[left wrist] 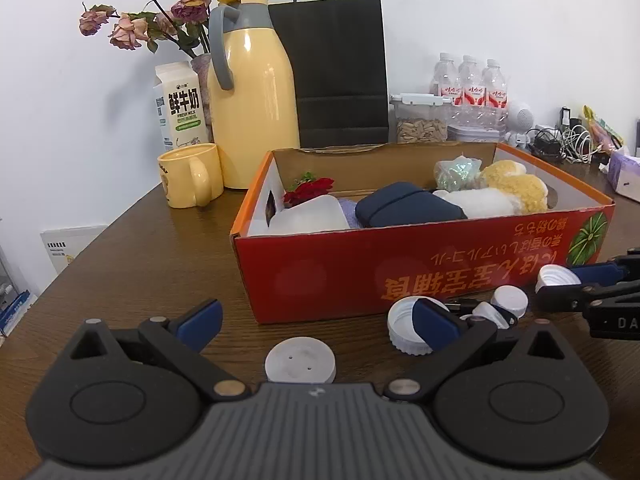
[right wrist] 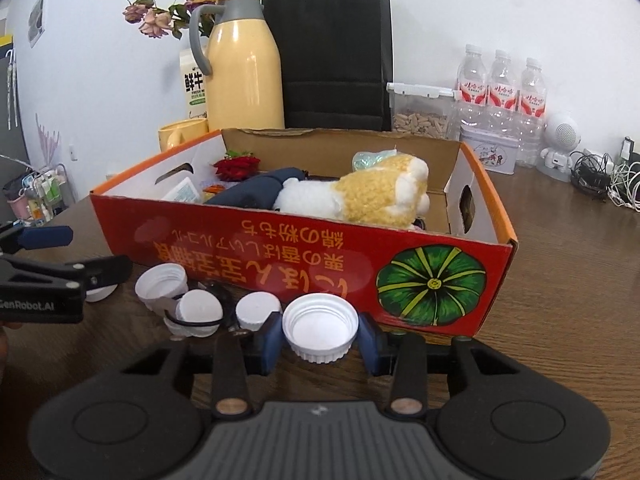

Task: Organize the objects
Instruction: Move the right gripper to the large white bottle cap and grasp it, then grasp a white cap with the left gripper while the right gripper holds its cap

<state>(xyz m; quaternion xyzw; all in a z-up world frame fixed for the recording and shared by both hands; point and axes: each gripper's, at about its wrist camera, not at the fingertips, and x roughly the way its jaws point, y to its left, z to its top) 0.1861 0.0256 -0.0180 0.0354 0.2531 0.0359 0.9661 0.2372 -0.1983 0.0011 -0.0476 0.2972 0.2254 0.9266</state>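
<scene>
A red cardboard box [left wrist: 360, 272] [right wrist: 280, 248] stands on the brown table, holding a plush toy [right wrist: 360, 196], a navy case [left wrist: 404, 210], a red rose [left wrist: 308, 190] and a white container [left wrist: 316, 216]. Several white bottle caps [right wrist: 200, 308] lie in front of it. My right gripper [right wrist: 320, 338] is shut on a large white cap [right wrist: 320, 328], open side up; it also shows in the left wrist view [left wrist: 558, 278]. My left gripper [left wrist: 316, 324] is open and empty, with a flat white lid [left wrist: 301, 362] between its fingers on the table and a cap [left wrist: 404, 330] behind its right finger.
Behind the box stand a yellow thermos [left wrist: 252, 96], a yellow mug [left wrist: 190, 180], a milk carton [left wrist: 180, 106], dried roses [left wrist: 160, 12], a black paper bag [left wrist: 336, 68], a nut container [left wrist: 420, 124], water bottles [left wrist: 468, 84] and tangled cables [left wrist: 568, 144].
</scene>
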